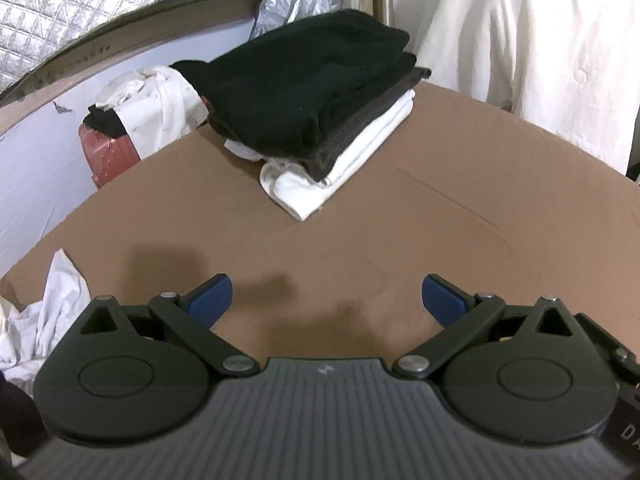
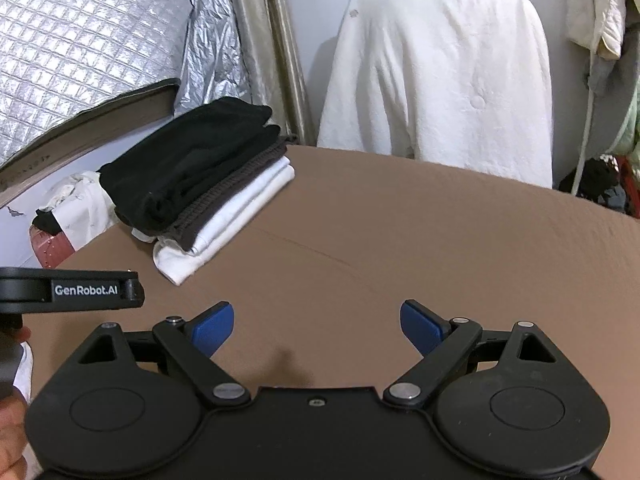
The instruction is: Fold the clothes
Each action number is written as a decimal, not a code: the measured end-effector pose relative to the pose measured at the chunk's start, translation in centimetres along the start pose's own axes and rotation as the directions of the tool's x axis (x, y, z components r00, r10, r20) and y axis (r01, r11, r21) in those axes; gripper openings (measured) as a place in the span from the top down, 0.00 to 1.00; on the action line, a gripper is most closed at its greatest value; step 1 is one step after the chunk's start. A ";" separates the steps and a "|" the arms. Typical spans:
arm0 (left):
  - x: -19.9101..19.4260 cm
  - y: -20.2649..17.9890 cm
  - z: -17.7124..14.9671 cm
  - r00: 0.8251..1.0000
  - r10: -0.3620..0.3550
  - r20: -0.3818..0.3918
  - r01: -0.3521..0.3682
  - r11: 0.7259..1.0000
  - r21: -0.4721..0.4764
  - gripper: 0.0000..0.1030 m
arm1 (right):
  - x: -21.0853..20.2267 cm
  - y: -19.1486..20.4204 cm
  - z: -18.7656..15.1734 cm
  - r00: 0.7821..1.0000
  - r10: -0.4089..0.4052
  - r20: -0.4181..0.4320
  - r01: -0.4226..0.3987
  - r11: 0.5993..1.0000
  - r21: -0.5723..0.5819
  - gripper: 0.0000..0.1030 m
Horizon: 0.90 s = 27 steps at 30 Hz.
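A stack of folded clothes rests at the far left of the brown table: black garments on top, a dark brown one under them, white ones at the bottom. The right wrist view shows the same stack. My left gripper hovers open over bare table, well short of the stack, holding nothing. My right gripper is open too, above the bare brown table. A crumpled white garment lies at the table's near left edge, beside the left gripper. The left gripper's body shows at the left of the right wrist view.
A white padded jacket hangs just behind the table's far edge. A red suitcase with white and black clothes on it stands left of the table. Silver quilted foil covers the back left. More clothes hang at the far right.
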<state>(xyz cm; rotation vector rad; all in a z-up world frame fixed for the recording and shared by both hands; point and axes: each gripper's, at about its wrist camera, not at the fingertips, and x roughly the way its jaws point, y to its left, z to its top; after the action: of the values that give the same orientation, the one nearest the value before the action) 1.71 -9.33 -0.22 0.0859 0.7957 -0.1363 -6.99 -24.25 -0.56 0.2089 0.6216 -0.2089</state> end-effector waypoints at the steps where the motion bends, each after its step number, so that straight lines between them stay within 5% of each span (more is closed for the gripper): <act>1: -0.1 -0.2 0.0 1.000 -0.001 0.003 0.001 1.000 0.002 0.00 | 0.0 -0.3 -0.1 1.000 -0.001 0.000 0.001 1.000 0.007 0.09; 11: 0.0 -2.2 -0.1 0.999 0.049 0.020 -0.050 0.996 0.069 0.00 | 0.2 -2.5 -0.9 1.000 -0.002 0.004 0.002 0.996 0.085 0.09; 27: -0.6 -1.6 0.1 0.996 0.082 0.045 -0.082 0.997 0.013 0.00 | 0.6 -4.0 -1.0 1.000 0.000 -0.005 0.001 0.992 0.125 0.09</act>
<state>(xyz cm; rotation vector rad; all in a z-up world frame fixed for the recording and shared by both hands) 1.15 -10.89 0.25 0.1292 0.7454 -0.0663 -8.13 -27.87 -2.22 0.3300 0.6144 -0.2480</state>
